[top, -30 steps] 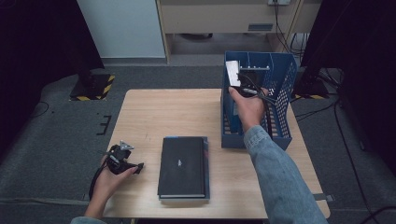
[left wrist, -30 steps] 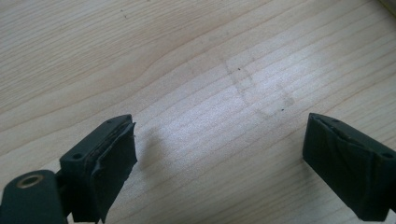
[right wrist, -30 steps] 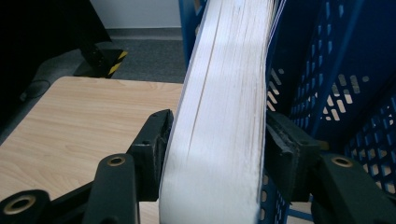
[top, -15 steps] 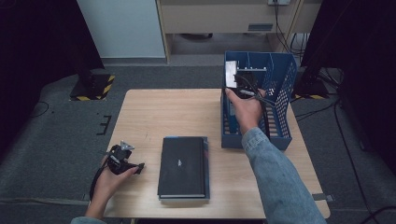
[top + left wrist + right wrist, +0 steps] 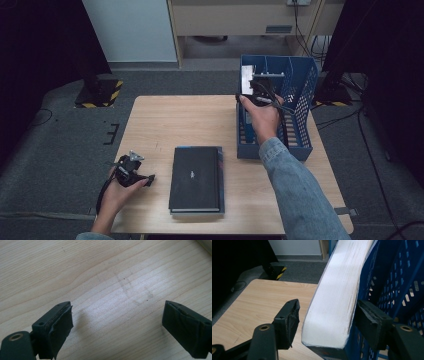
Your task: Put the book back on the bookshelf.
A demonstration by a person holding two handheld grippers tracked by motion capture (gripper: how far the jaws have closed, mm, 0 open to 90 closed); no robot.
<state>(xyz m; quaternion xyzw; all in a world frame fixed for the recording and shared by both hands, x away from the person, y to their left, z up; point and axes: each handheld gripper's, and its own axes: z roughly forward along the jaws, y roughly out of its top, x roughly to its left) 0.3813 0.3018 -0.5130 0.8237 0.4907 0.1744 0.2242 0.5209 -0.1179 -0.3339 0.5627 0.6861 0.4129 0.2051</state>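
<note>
your right gripper (image 5: pixel 325 322) has its fingers around a thick book (image 5: pixel 337 297) with white page edges, though the left one isn't touching it, standing in the blue basket (image 5: pixel 300 87). your left gripper (image 5: pixel 120 327) rests spread and empty on the tabletop (image 5: pixel 180 120) beside a black book (image 5: pixel 196 176) whose cover mark is too small to read.

Light wooden table (image 5: pixel 190 120) with black book (image 5: pixel 195 179) and blue basket (image 5: pixel 300 115).
</note>
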